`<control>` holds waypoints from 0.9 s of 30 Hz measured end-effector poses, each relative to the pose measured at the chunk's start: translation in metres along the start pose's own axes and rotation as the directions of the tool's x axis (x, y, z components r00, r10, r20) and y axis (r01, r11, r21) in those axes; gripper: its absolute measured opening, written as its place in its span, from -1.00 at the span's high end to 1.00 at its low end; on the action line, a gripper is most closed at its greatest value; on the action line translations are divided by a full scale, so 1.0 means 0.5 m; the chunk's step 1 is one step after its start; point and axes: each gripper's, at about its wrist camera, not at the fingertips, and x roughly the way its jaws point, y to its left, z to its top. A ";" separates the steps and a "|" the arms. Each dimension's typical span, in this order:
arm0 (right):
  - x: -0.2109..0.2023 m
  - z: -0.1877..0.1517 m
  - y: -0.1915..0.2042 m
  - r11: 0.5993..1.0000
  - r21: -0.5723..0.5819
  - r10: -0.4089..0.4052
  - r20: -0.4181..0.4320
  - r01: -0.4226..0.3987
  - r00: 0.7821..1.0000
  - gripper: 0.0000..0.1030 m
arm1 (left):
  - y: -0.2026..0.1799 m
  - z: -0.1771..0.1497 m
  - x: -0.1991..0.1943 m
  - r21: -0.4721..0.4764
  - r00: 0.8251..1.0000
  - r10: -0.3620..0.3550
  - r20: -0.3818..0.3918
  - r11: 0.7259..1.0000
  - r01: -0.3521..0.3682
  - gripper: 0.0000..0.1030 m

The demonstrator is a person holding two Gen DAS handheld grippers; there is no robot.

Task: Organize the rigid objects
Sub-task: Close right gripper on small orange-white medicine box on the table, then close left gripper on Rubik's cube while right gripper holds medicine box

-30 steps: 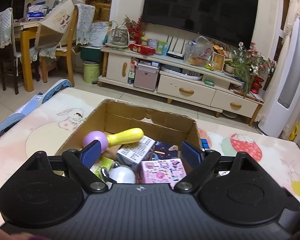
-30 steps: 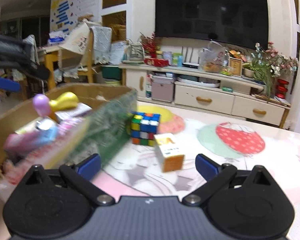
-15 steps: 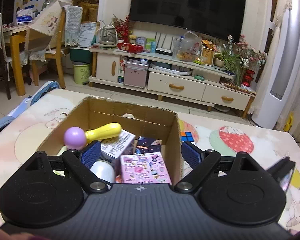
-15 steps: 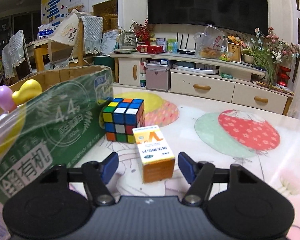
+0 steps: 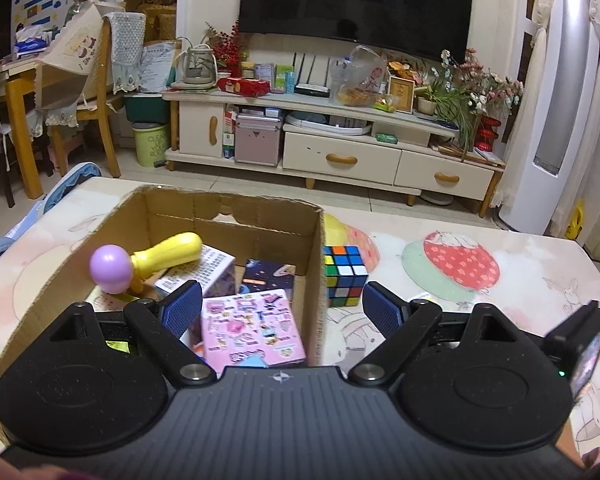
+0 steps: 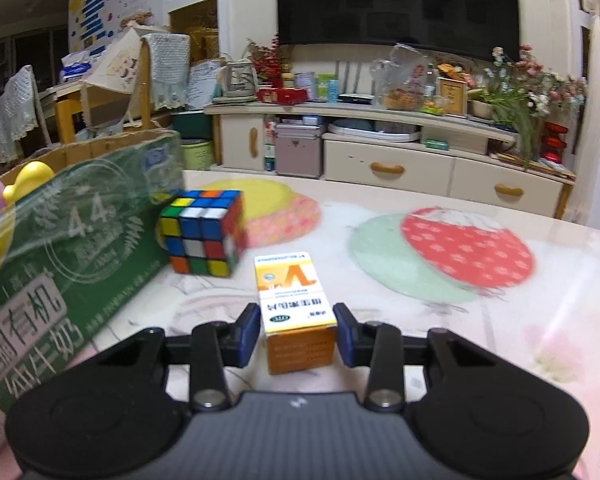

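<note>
An orange-and-white medicine box lies on the table between my right gripper's blue pads, which stand close on both sides of it. A Rubik's cube sits just beyond, against the cardboard box's green side; it also shows in the left wrist view. My left gripper is open and empty, hovering over the cardboard box, which holds a pink sticker box, a yellow-and-purple rattle and several small cartons.
The table has a cartoon-print cover. The right gripper's body shows at the right edge of the left wrist view. Beyond the table are a TV cabinet, chairs and a floor-standing air conditioner.
My right gripper moved forward around the medicine box and its jaws narrowed onto it. My left gripper drifted right over the cardboard box, bringing the cube into its view.
</note>
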 end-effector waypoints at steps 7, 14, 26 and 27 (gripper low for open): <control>-0.052 -0.033 -0.060 0.997 -0.014 -0.078 0.000 0.078 0.997 0.26 | -0.022 -0.008 0.008 0.030 1.000 -0.008 -0.016 1.000 0.008 -1.00; -0.086 -0.058 -0.126 0.988 -0.004 -0.157 -0.005 0.157 0.988 0.25 | -0.053 -0.020 0.026 0.066 0.999 -0.002 -0.036 0.998 0.004 -1.00; -0.089 -0.068 -0.164 0.985 0.061 -0.162 -0.034 0.164 0.986 -0.23 | -0.107 -0.044 0.064 0.153 0.994 0.103 -0.036 0.983 -0.097 -1.00; -0.091 -0.068 -0.169 0.985 0.073 -0.154 -0.038 0.156 0.987 -0.26 | -0.112 -0.045 0.064 0.150 0.993 0.119 -0.026 0.982 -0.114 -1.00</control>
